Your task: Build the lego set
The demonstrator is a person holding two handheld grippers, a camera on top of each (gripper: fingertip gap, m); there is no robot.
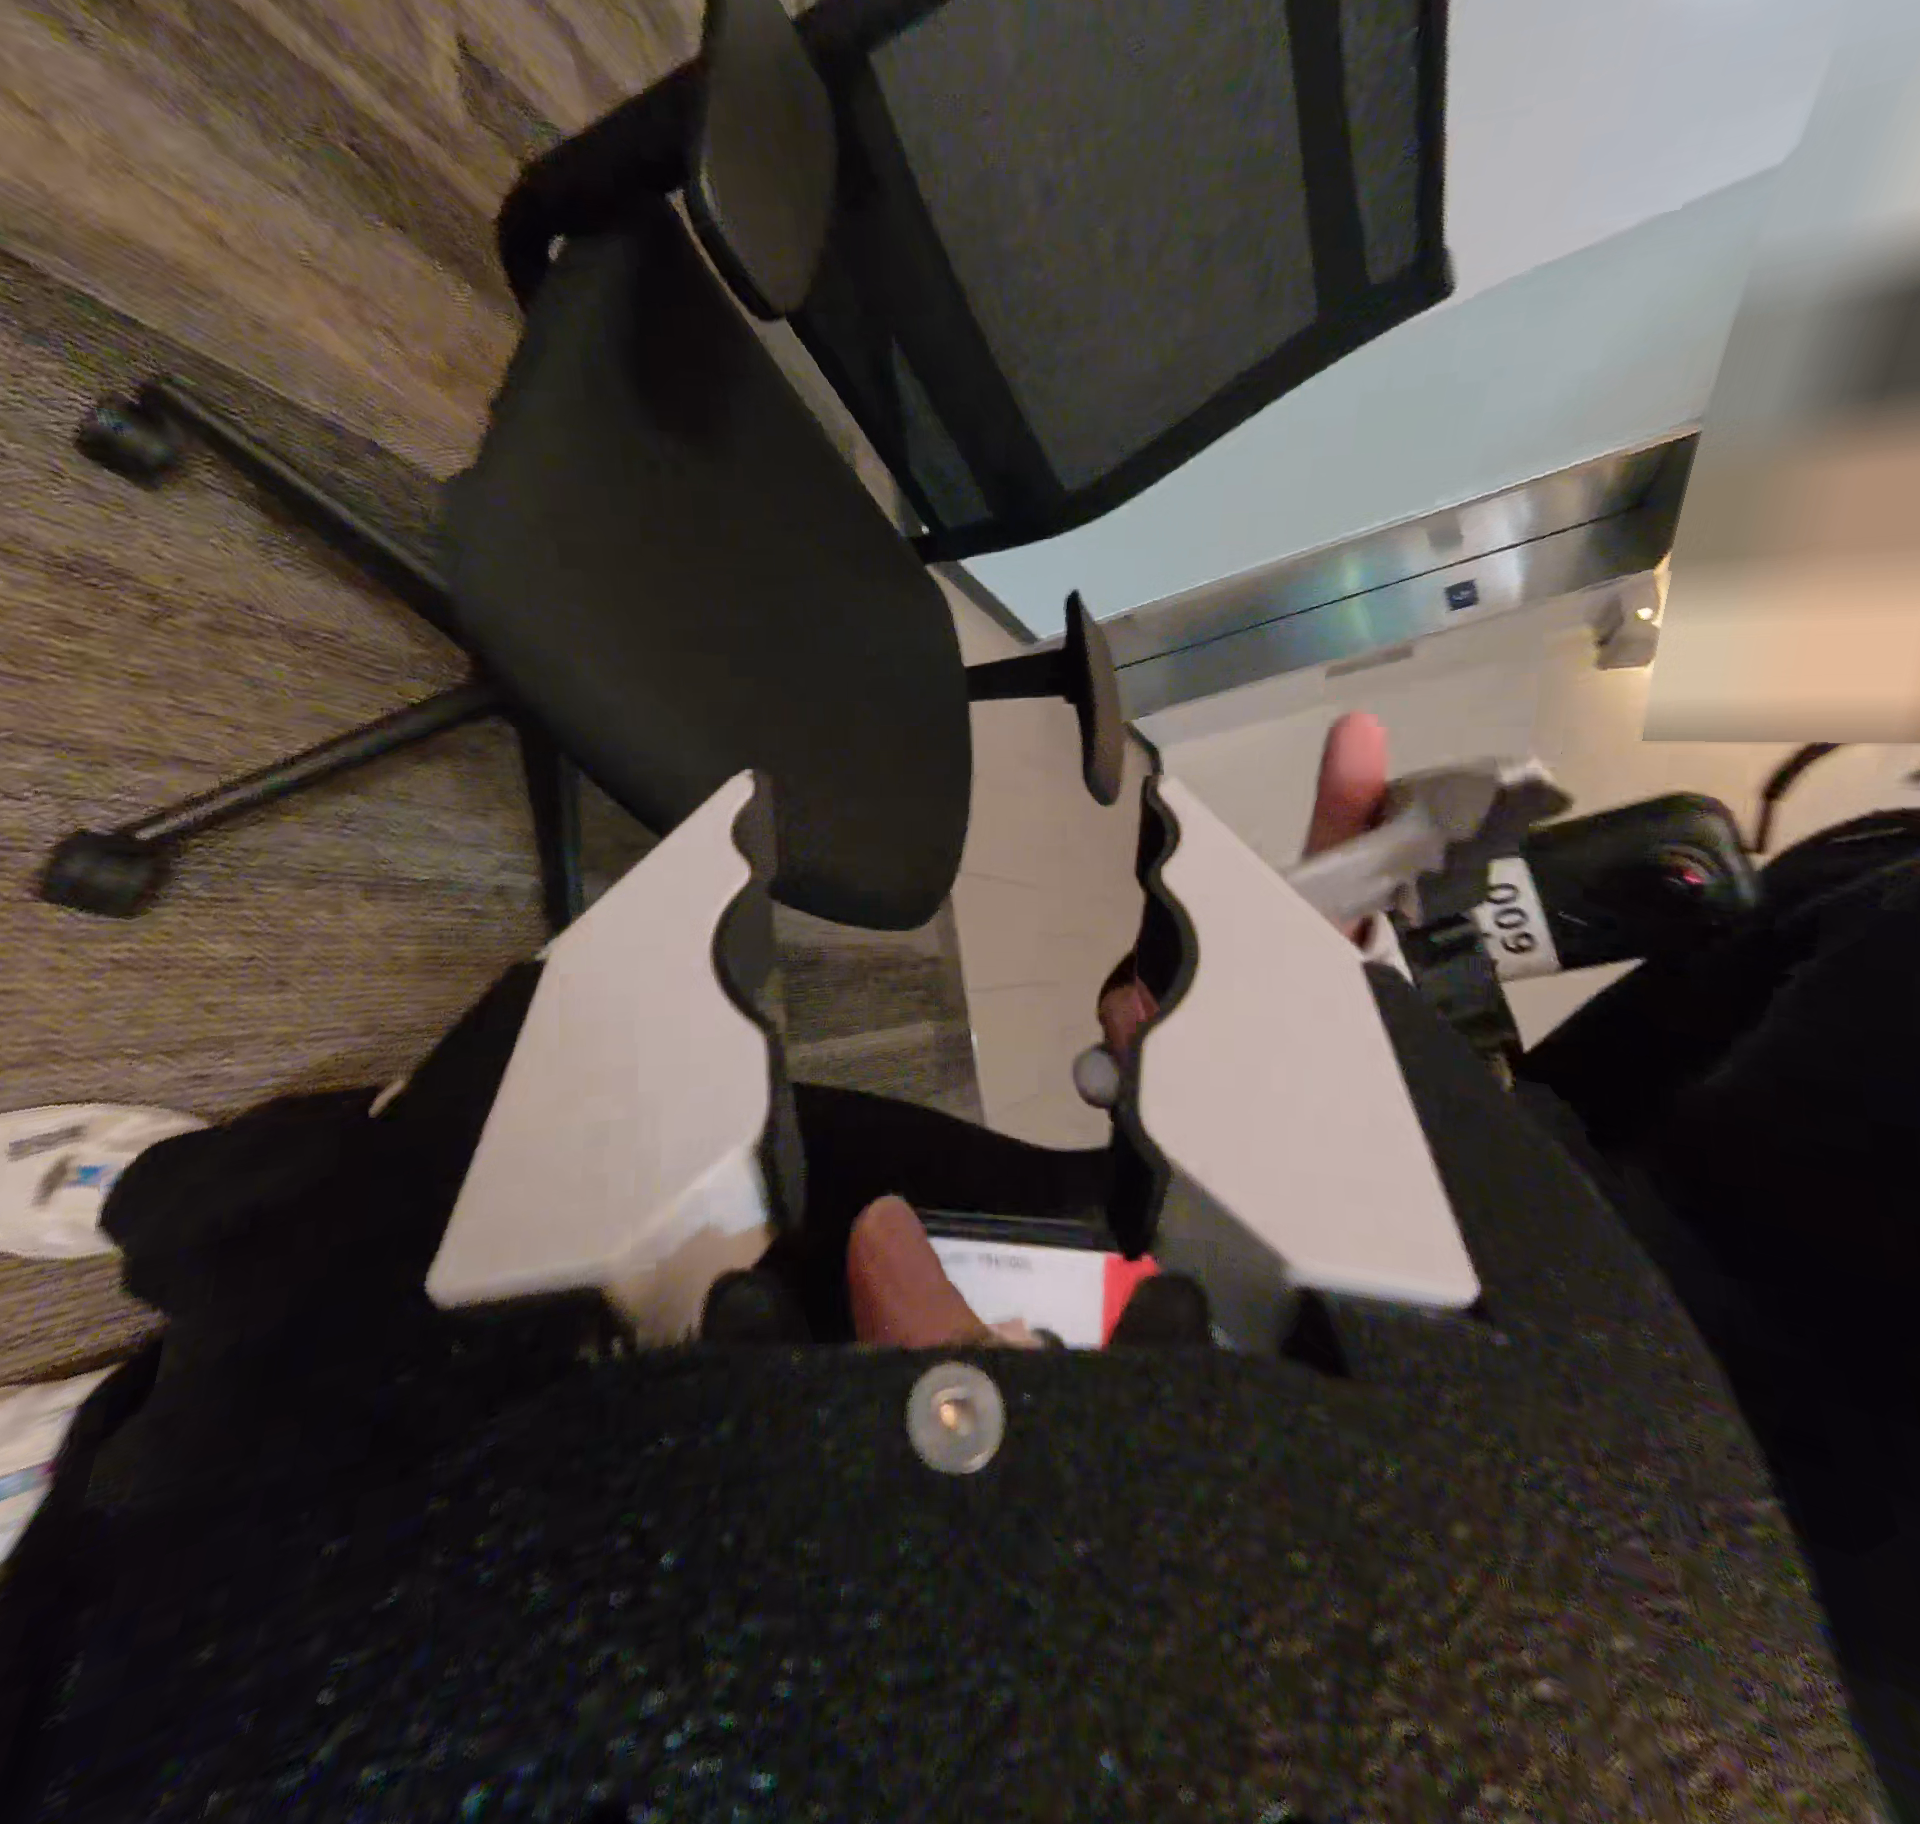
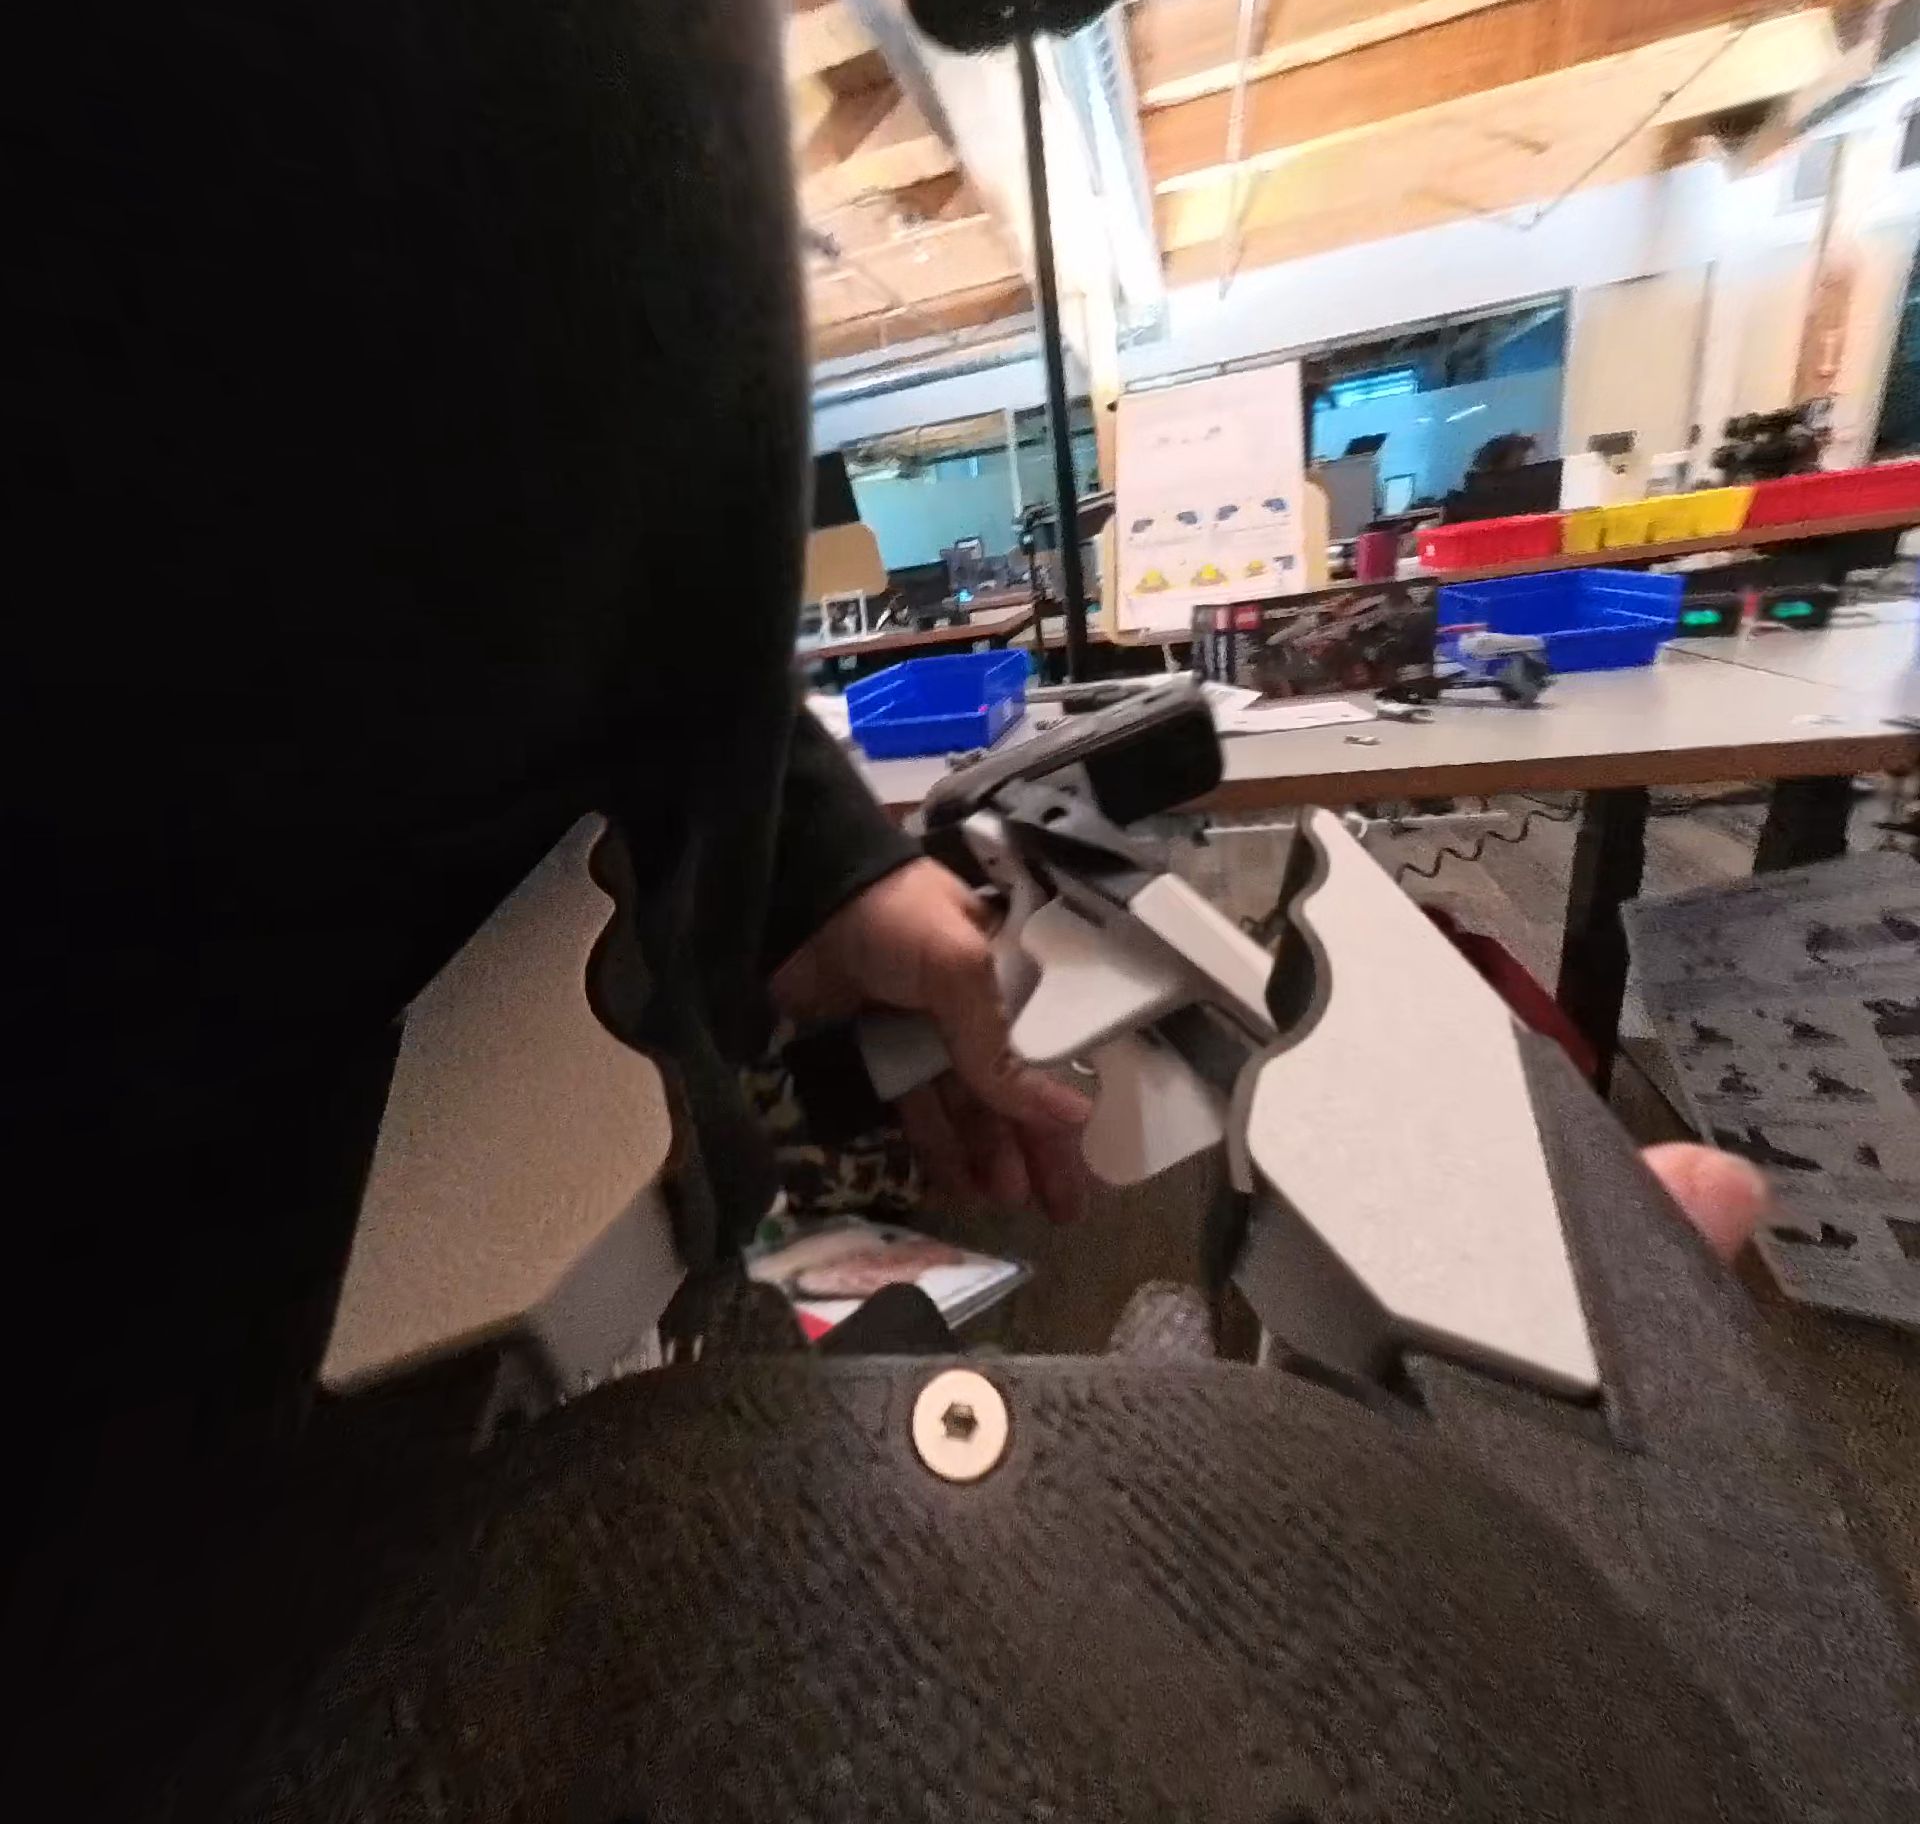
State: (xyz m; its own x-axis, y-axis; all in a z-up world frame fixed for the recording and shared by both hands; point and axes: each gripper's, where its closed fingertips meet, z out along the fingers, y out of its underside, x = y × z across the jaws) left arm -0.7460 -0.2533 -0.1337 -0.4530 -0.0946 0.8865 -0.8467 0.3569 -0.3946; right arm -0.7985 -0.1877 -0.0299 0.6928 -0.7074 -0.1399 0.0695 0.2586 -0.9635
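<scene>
Both grippers are held low beside a person in dark clothing, away from the table. My left gripper is open and empty, pointing at the floor and a chair. It also shows in the right wrist view, held in a hand. My right gripper is open and empty; its body shows in the left wrist view. A dark lego box and a small grey and blue model stand far off on the grey table. A printed sheet with a red edge lies below the grippers.
A black office chair stands on the carpet close ahead of the left gripper. Two blue bins sit on the table, with red and yellow bins behind. A black pole stand rises by the table.
</scene>
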